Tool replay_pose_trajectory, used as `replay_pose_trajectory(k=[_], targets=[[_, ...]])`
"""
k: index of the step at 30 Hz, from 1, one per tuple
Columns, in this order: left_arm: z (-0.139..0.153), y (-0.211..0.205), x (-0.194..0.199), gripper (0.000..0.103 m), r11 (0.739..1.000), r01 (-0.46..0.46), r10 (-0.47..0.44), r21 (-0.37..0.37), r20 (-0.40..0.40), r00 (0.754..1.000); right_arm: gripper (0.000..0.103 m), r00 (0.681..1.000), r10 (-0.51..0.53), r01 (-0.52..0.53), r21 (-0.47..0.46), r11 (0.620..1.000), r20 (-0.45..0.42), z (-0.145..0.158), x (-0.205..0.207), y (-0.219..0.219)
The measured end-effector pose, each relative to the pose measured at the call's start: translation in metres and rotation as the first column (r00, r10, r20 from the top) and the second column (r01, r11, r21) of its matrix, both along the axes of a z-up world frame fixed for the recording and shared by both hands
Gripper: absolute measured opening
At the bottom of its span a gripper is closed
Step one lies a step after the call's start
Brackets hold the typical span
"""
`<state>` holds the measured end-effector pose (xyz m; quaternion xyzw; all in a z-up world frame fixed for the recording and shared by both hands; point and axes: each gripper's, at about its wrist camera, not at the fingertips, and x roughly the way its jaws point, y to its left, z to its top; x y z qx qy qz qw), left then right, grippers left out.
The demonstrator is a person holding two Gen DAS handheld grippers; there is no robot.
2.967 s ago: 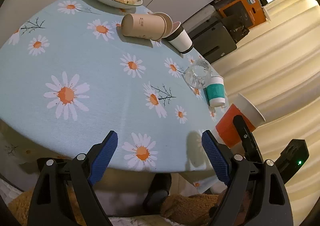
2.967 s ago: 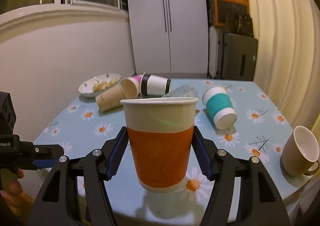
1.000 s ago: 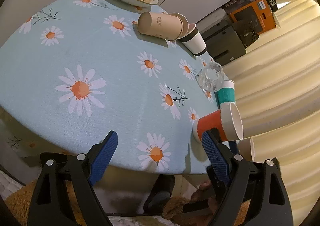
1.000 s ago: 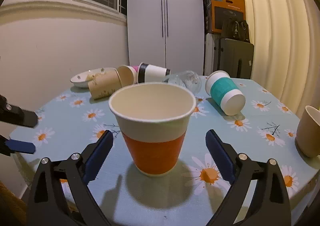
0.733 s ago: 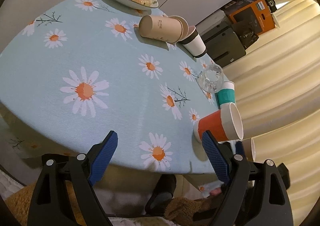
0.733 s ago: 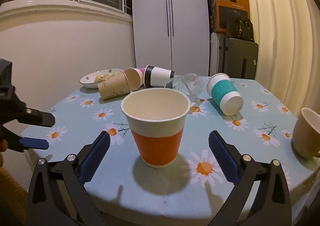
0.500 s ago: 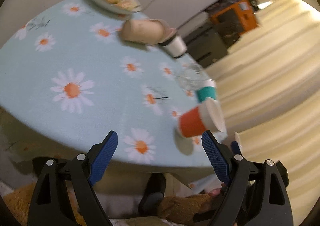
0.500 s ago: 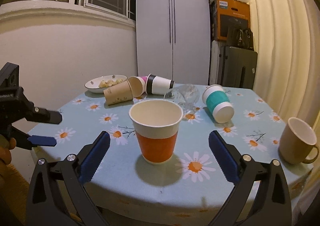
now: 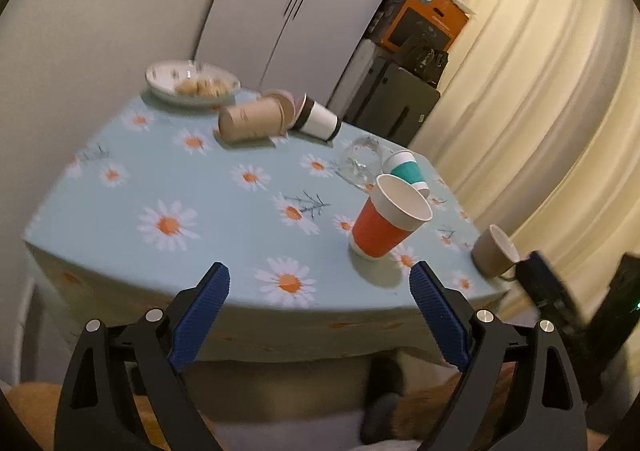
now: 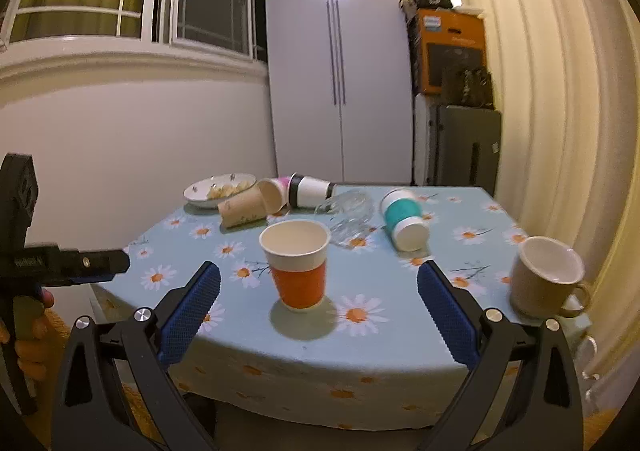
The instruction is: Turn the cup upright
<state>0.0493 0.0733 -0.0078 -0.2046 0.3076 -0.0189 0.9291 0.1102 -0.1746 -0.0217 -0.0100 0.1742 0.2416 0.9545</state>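
Upright on the daisy-print tablecloth (image 10: 460,211), near the table's front edge, stands the orange paper cup (image 10: 298,263) with its white rim and open mouth facing up; it touches neither tool. Right gripper (image 10: 318,311): blue-padded fingers spread wide apart, holding nothing, set back from the table edge with the cup framed between them but well clear. Left gripper (image 9: 320,315): likewise spread wide and empty, held off the table's near edge, the orange cup (image 9: 390,221) ahead and to its right. Behind the orange cup lie a clear glass (image 10: 350,217) and a teal-banded cup (image 10: 404,223), both on their sides. Farther back lie a tan paper cup (image 10: 250,207) and a black-and-white cup (image 10: 310,191), also tipped over, beside a plate of snacks (image 10: 218,189). A beige mug (image 10: 546,277) stands at the table's right edge.
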Motion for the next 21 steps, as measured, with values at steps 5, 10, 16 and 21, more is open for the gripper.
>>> replay_pose_trajectory(k=[5, 10, 16, 21], targets=[[0.008, -0.020, -0.019, 0.089, 0.995, 0.025, -0.030, 0.100, 0.043, 0.999, 0.098, 0.999, -0.030, 0.029, 0.015, 0.999, 0.035, 0.010, -0.025, -0.028], [0.015, -0.043, -0.037, 0.093, 0.978, 0.044, -0.067, 0.206, 0.105, 0.992, 0.098, 0.999, -0.035, 0.035, 0.000, 0.999, 0.023, 0.013, -0.033, -0.036], [0.019, -0.051, -0.058, 0.096, 0.975, 0.038, -0.073, 0.219, 0.152, 0.986, 0.098, 1.000, -0.005, 0.005, -0.004, 1.000, 0.012, 0.013, -0.050, -0.040], [0.018, -0.055, -0.061, 0.096, 0.976, 0.041, -0.073, 0.212, 0.144, 0.987, 0.098, 0.999, 0.010, -0.008, -0.037, 0.999, 0.043, 0.014, -0.059, -0.036]])
